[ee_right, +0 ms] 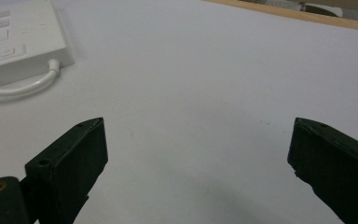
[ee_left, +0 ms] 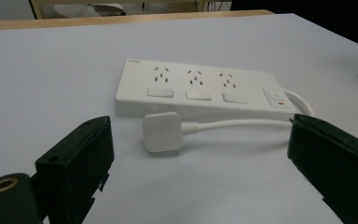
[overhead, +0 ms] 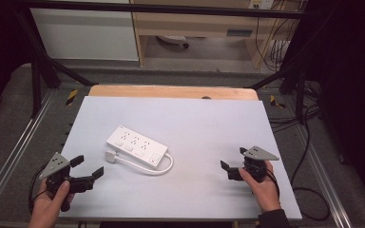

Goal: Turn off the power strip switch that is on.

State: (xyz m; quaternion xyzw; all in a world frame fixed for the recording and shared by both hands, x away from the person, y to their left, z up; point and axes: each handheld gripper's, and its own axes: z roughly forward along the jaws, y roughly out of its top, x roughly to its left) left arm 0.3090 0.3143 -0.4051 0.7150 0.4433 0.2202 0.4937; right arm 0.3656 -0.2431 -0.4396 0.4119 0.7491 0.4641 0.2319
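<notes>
A white power strip (overhead: 137, 145) with three sockets lies flat near the middle of the white tabletop (overhead: 199, 123). Its white cable (overhead: 164, 167) loops round the strip's near end to a white plug (overhead: 111, 156) lying on the table beside it. My left gripper (overhead: 87, 166) is at the front left, open and holding nothing, a short way from the plug. Along its jaws I see the plug (ee_left: 162, 131) just ahead and the strip (ee_left: 200, 88) behind it. My right gripper (overhead: 234, 160) stands open at the front right over bare table, with the strip (ee_right: 21, 39) far to its left.
A wooden board edge (overhead: 171, 91) runs along the table's far side. Black frame bars (overhead: 43, 61) and aluminium rails (overhead: 9, 156) flank the table. Loose cables (overhead: 309, 190) lie on the floor at the right.
</notes>
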